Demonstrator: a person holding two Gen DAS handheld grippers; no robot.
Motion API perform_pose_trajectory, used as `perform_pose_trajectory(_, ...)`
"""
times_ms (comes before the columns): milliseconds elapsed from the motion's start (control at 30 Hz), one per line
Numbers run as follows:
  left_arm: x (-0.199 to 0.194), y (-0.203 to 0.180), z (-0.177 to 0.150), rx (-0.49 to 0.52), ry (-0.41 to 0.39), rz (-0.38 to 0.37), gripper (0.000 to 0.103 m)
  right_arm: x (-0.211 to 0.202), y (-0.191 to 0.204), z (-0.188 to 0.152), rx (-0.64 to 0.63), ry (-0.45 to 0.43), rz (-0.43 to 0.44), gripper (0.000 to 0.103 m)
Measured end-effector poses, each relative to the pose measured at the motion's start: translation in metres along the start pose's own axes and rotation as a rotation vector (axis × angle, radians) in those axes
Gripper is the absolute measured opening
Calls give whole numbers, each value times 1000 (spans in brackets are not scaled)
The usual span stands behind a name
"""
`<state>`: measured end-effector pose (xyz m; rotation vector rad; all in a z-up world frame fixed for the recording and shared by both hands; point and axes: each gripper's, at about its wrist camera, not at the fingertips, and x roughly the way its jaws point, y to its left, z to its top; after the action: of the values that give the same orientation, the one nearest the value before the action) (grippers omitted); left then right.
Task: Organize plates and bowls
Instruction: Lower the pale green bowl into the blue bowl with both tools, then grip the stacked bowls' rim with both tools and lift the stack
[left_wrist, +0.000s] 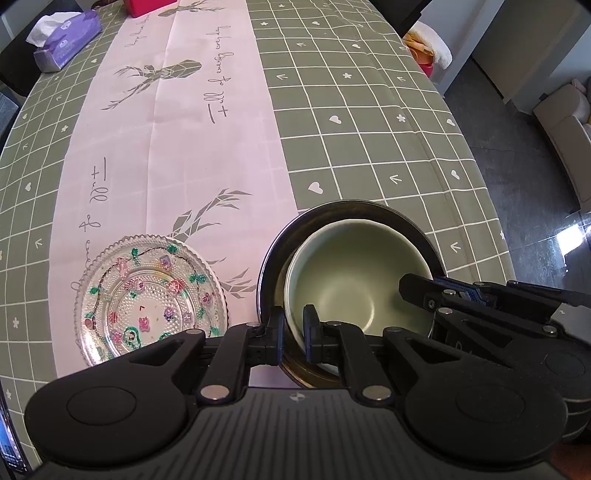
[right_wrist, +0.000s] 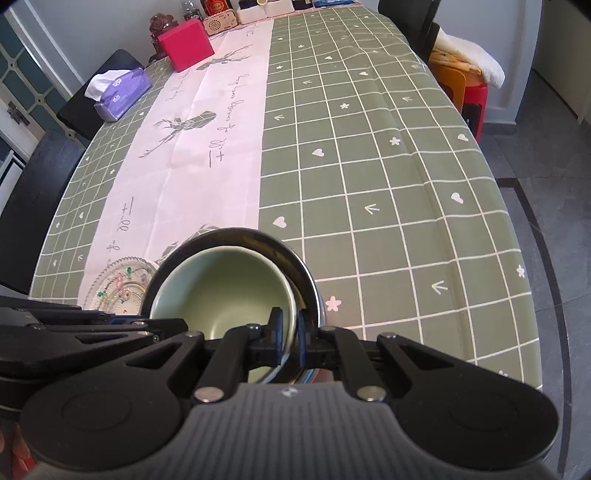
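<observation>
A pale green bowl (left_wrist: 351, 273) sits inside a larger dark metal bowl (left_wrist: 347, 208) on the table. My left gripper (left_wrist: 293, 334) is shut on the green bowl's near left rim. My right gripper (right_wrist: 290, 334) is shut on the green bowl's (right_wrist: 221, 291) right rim, with the metal bowl's (right_wrist: 295, 258) wall just outside it. The right gripper also shows in the left wrist view (left_wrist: 436, 295). A clear glass plate (left_wrist: 151, 295) with coloured flower decoration lies left of the bowls and also shows in the right wrist view (right_wrist: 118, 286).
A green checked tablecloth (left_wrist: 369, 129) with a pink runner (left_wrist: 184, 129) covers the table. A purple tissue box (right_wrist: 122, 92) and a red box (right_wrist: 188, 44) stand at the far left. The table's right edge (right_wrist: 517, 240) drops to a grey floor; a stool (right_wrist: 469, 85) stands beyond.
</observation>
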<state>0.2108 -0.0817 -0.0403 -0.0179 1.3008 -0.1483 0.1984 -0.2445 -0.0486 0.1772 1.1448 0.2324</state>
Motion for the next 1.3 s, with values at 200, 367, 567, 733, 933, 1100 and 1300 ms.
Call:
perform_pose_trajectory(200, -1, 1, 1, -5, -4, -11, 11, -1, 2, 1, -18, -3, -5, 10)
perform_pose_trajectory(367, -11, 2, 2, 4, -43, -14, 11, -12, 10, 3, -62, -45, -11, 25)
perform_pose_trajectory(567, -22, 4, 2, 15, -77, -21, 21, -27, 18, 6, -114, -88, -51, 34)
perform_pose_trajectory(733, -34, 7, -1, 51, -142, -22, 34, -39, 17, 7, -126, -127, -69, 40)
perform_pose_trajectory(933, -49, 26, -6, 30, -245, -113, 67, -50, 1, 3, -81, -186, -60, 64)
perform_pose_trajectory(1100, -46, 48, -11, -28, -305, -182, 81, -42, -21, -4, 29, -175, 11, 76)
perform_pose_trajectory(1300, -20, 68, -27, -73, -335, -226, 82, -14, -47, -20, 196, -117, 116, 84)
